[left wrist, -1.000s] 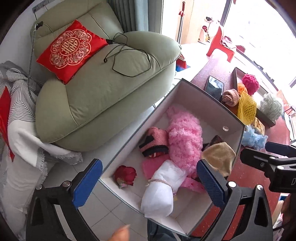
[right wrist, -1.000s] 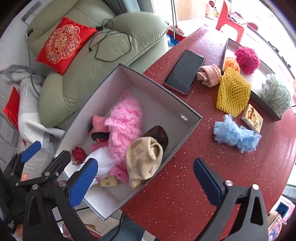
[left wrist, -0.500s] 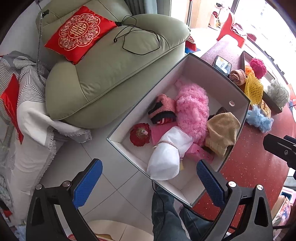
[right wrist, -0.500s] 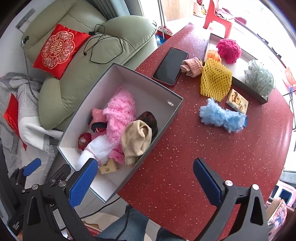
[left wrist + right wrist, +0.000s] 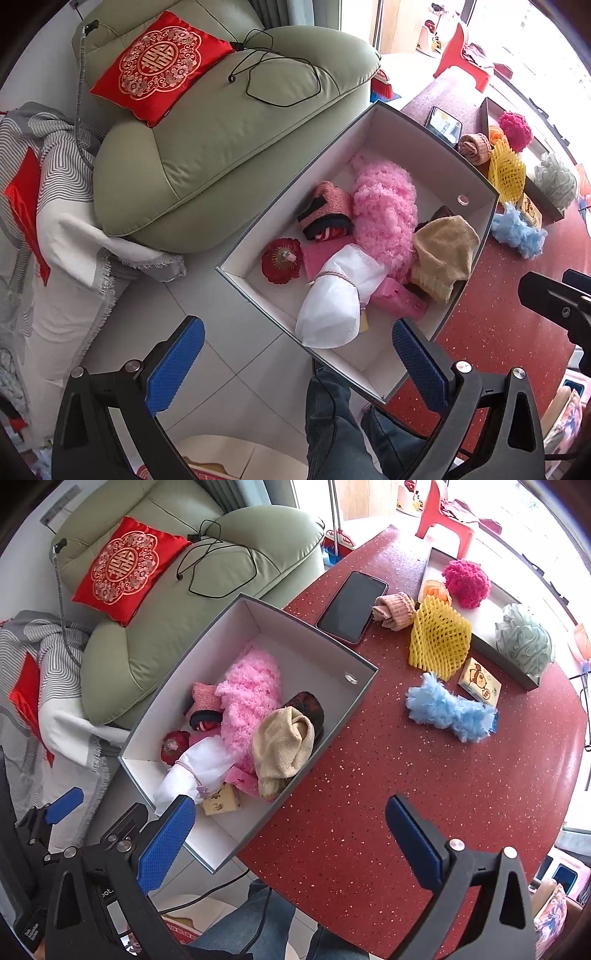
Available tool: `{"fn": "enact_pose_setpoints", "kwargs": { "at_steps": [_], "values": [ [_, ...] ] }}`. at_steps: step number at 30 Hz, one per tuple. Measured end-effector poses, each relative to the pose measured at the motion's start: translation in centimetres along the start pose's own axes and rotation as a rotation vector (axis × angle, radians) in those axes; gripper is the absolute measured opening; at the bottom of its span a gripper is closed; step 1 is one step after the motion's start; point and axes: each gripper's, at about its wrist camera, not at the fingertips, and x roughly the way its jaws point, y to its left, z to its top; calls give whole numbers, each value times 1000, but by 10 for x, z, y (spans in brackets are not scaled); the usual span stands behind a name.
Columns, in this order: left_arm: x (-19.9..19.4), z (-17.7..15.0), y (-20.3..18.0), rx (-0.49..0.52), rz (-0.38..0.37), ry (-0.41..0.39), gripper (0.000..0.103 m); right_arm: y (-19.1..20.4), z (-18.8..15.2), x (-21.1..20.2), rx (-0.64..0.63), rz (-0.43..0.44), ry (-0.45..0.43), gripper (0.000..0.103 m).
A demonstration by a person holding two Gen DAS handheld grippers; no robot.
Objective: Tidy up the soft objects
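Soft things sit in two groups: some in the box (image 5: 360,672), some loose on the red table (image 5: 388,794). Right gripper (image 5: 290,836) hovers above the table's near edge, jaws wide apart, holding nothing. Left gripper (image 5: 297,363) hangs over the box's near end and the floor, also wide apart and empty.

Likely next pick is the blue fluffy piece (image 5: 448,710), the loose item nearest the box. Best to come down over its narrow middle, pinch deep into the fluff, lift clear of the box wall before release. Avoid the small card box (image 5: 479,681) touching it.

Box holds a pink fluffy piece (image 5: 249,690), beige cloth (image 5: 282,746), white pouch (image 5: 195,768), red flower (image 5: 173,746), pink knit item (image 5: 203,699), and something dark under the beige cloth. Tray (image 5: 487,624) at the back holds a magenta puff (image 5: 466,581), a green bath puff (image 5: 524,638). Yellow foam net (image 5: 439,637), rolled sock (image 5: 394,611), phone (image 5: 352,606) lie on the table.
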Motion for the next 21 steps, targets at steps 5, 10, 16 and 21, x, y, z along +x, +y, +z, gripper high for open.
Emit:
{"fn": "enact_pose_setpoints", "kwargs": {
  "at_steps": [5,10,16,21],
  "values": [
    [-1,-1,0,4,9,-5,102,0,-1,1,-2,0,4,103],
    [-1,-1,0,11,11,-4,102,0,-1,1,0,1,4,103],
    [-1,-2,2,8,13,1,102,3,-2,3,-6,2,9,103],
    [0,-3,3,3,17,5,102,5,-3,4,-15,3,15,103]
  ]
}}
